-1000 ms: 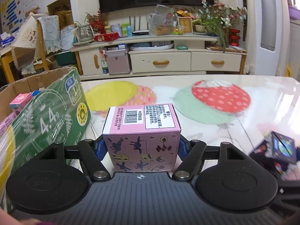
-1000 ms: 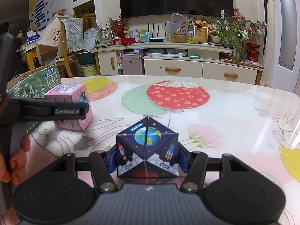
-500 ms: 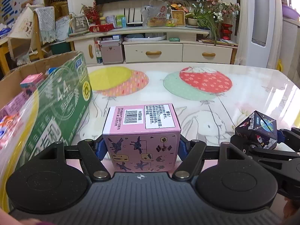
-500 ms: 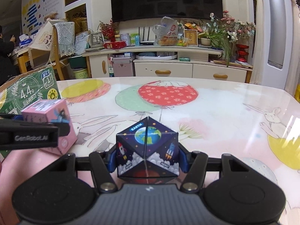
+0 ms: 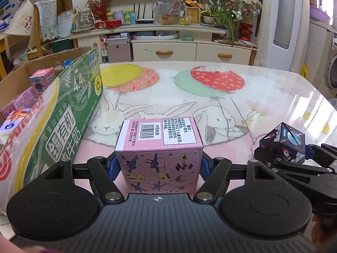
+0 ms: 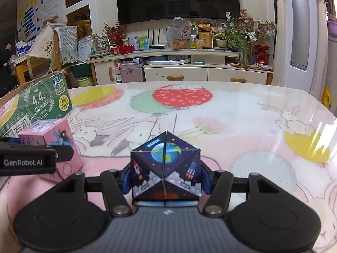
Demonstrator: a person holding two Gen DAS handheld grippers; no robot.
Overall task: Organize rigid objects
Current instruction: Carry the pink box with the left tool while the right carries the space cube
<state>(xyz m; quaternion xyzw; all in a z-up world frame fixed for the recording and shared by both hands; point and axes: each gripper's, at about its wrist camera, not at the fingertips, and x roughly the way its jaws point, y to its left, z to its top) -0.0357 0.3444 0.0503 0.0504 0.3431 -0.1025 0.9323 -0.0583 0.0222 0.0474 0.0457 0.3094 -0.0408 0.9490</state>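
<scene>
My left gripper [image 5: 159, 166] is shut on a pink toy box [image 5: 159, 147] with a barcode on top, held above the table. The right gripper [image 6: 166, 179] is shut on a dark space-print cube [image 6: 166, 168] marked EARTH. In the left wrist view the space cube [image 5: 283, 145] shows at the right, in the other gripper. In the right wrist view the pink box [image 6: 52, 145] sits at the left, behind the left gripper's black finger [image 6: 31, 160]. A green open carton [image 5: 63, 116] stands to the left, with several small boxes inside.
The table [image 6: 231, 122] has a glossy cloth printed with balloons and rabbits. Behind its far edge stands a TV cabinet [image 5: 168, 48] crowded with items and plants. Chairs and shelves fill the room's left side.
Both grippers have drifted back from the carton while keeping their boxes. The carton now shows more of its inside, and the right gripper with the space cube has come into the left view.
</scene>
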